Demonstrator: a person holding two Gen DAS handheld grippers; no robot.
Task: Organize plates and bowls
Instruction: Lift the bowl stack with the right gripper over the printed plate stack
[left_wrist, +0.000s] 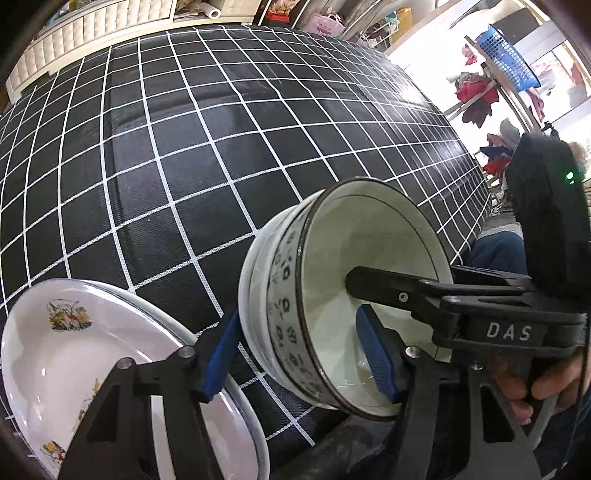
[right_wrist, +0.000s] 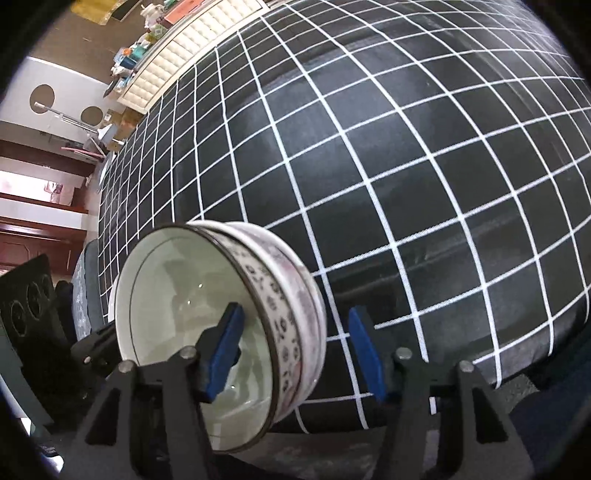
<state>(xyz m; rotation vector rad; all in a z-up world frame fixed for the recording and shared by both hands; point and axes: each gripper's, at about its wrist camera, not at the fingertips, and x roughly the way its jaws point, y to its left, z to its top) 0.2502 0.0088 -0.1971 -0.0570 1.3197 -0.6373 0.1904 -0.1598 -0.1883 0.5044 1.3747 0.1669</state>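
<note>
A stack of white bowls (left_wrist: 295, 295) with a dark patterned band stands at the near edge of the black checked tablecloth (left_wrist: 184, 166); it also shows in the right wrist view (right_wrist: 236, 302). My left gripper (left_wrist: 299, 354) is open, its blue pads either side of the bowl wall. My right gripper (right_wrist: 299, 354) is open too, straddling the opposite wall; it shows in the left wrist view (left_wrist: 369, 291) with one finger inside the bowl. White plates with cartoon prints (left_wrist: 74, 350) are stacked to the left of the bowls.
A white padded headboard (left_wrist: 92, 33) runs along the far edge of the cloth. A blue basket (left_wrist: 509, 59) on a rack and hanging clothes stand off to the right. Wooden furniture (right_wrist: 37, 229) stands left in the right wrist view.
</note>
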